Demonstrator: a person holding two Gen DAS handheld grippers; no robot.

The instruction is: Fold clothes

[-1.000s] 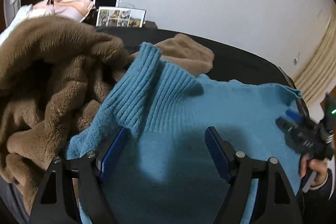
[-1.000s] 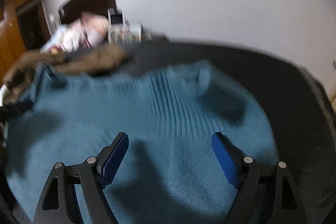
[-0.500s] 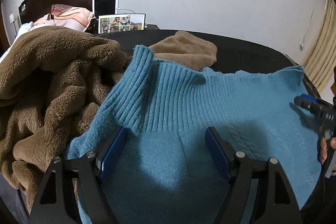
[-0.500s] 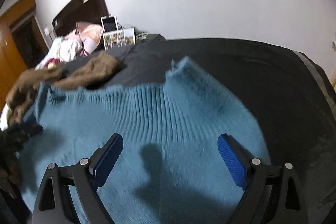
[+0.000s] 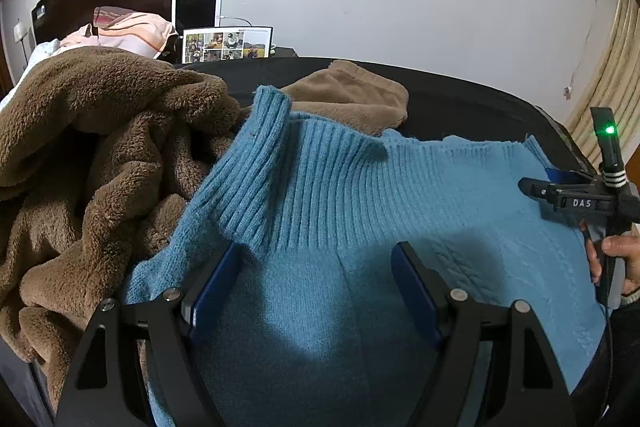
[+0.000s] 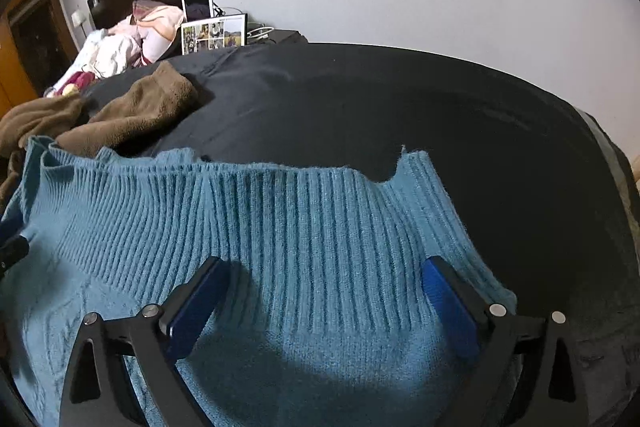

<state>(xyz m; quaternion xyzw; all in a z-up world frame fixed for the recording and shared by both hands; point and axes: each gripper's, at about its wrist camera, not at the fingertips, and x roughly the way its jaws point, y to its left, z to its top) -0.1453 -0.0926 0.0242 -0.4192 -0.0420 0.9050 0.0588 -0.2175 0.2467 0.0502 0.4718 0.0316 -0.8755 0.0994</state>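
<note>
"DAS" stands in white on the right claw (image 5: 538,183).

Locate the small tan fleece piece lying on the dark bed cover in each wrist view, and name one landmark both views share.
Left wrist view: the tan fleece piece lies upper centre, just behind the blue sweater's ribbed edge.
Right wrist view: it lies upper left on the dark bed cover, beyond the sweater's far left corner.
Shared landmark: the photo collage frame standing against the wall beside the headboard.
</note>
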